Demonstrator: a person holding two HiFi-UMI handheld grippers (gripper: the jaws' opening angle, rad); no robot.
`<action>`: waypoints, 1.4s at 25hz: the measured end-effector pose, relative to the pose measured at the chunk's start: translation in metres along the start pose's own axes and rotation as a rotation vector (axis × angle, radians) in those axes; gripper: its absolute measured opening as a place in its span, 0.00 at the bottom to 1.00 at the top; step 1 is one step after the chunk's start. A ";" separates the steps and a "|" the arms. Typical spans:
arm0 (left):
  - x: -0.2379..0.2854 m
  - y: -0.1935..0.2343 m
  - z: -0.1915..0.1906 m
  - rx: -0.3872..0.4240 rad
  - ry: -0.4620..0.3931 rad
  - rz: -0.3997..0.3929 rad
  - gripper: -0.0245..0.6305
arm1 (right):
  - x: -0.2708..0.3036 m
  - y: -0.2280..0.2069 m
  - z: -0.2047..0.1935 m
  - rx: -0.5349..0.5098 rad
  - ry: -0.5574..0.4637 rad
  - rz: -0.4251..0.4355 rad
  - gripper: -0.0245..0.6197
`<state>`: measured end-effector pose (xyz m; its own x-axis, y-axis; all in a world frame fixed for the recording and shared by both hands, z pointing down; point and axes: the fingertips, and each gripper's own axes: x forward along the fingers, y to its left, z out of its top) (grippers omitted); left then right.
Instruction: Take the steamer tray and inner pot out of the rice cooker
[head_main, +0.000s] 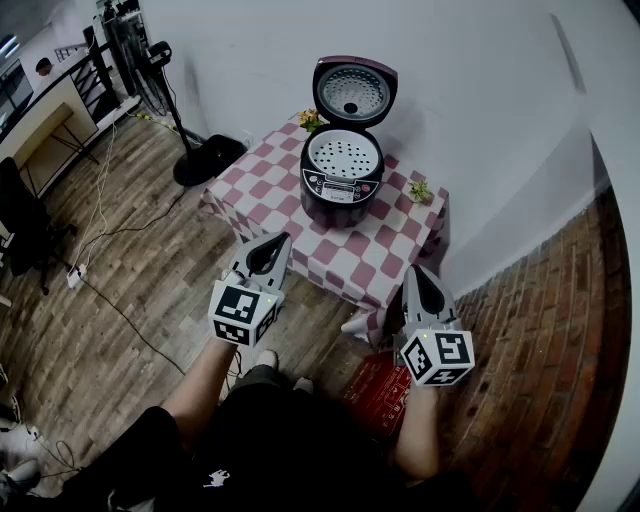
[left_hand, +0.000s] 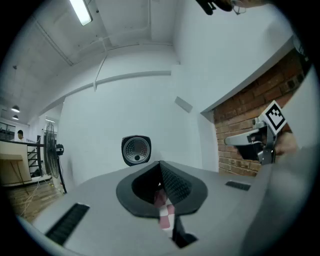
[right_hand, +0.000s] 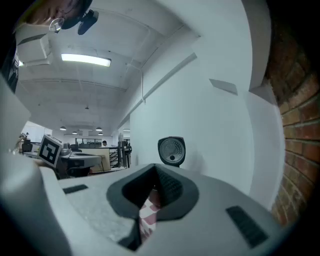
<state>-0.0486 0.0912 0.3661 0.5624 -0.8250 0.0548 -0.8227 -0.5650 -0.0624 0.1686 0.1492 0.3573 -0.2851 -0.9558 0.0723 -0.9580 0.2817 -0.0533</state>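
**Both grippers held level with fingers closed, well apart from the open rice cooker.**

The head view shows the left gripper (head_main: 281, 240) and right gripper (head_main: 413, 272) held out in front of the person, side by side and apart. Both point level toward the worktop (head_main: 262, 182) with its checked cloth. The fingers of each gripper are together with nothing between them. The rice cooker (head_main: 342, 170) stands on the worktop with its lid (head_main: 354, 92) raised. The perforated steamer tray (head_main: 343, 153) is seated in its mouth, and the inner pot beneath cannot be made out. Only the head view shows the tray. Each gripper view shows just the raised lid above its closed fingers and a strip of cloth. The left gripper view also takes in the right gripper against a brick wall (left_hand: 240, 135). The right gripper view catches the left gripper's marker cube (right_hand: 50, 150).
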 end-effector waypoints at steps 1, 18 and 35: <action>0.001 0.000 0.000 0.002 -0.002 -0.002 0.04 | 0.001 0.000 0.000 0.004 -0.003 0.003 0.04; 0.003 -0.003 0.002 0.019 -0.005 -0.015 0.04 | 0.005 0.000 0.005 0.050 -0.038 0.057 0.04; 0.027 0.003 -0.002 0.005 0.002 -0.020 0.04 | 0.024 -0.014 0.002 0.055 -0.027 0.065 0.04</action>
<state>-0.0362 0.0670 0.3698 0.5782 -0.8138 0.0586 -0.8111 -0.5811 -0.0667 0.1751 0.1224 0.3578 -0.3453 -0.9376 0.0404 -0.9341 0.3392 -0.1119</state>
